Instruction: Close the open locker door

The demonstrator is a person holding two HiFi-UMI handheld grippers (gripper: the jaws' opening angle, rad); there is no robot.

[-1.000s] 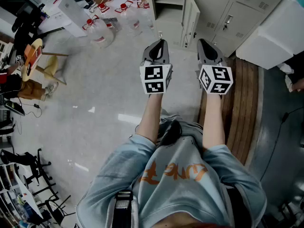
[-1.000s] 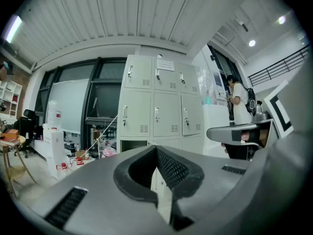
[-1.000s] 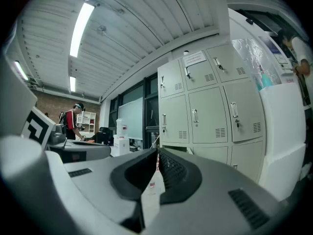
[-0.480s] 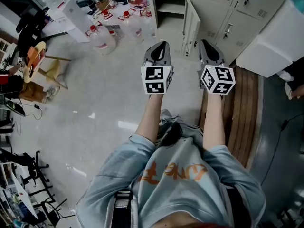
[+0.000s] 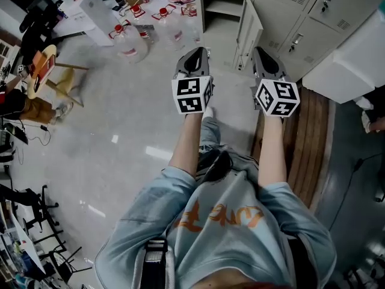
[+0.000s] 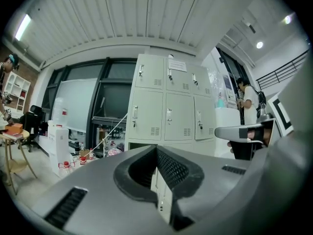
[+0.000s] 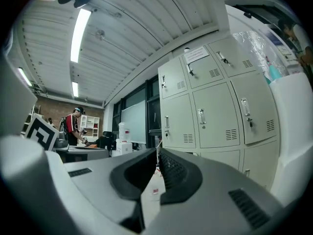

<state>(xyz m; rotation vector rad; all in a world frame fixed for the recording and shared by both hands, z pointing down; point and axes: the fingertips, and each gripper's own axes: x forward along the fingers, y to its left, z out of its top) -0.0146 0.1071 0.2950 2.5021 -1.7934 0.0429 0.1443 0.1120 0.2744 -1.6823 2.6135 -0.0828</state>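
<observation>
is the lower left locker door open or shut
Open: the pale grey metal locker door stands swung out from the grey locker bank, exposing the dark compartment inside.

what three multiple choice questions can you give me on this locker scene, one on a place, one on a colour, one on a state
1. Where does the open locker door hang?
A) in the bottom row of the lockers
B) in the top row
C) off its hinges, flat on the ground

2. What colour are the caps of the water jugs standing on the floor?
A) blue
B) red
C) yellow

3. How do the jaws of the right gripper stand?
A) wide apart
B) clamped on a door handle
C) together, with nothing between them

Answers:
1 A: the head view shows the door ajar at floor level, beside the open compartment.
2 B: each clear jug carries a red cap.
3 C: the right gripper view shows the tips meeting and nothing held.
</observation>
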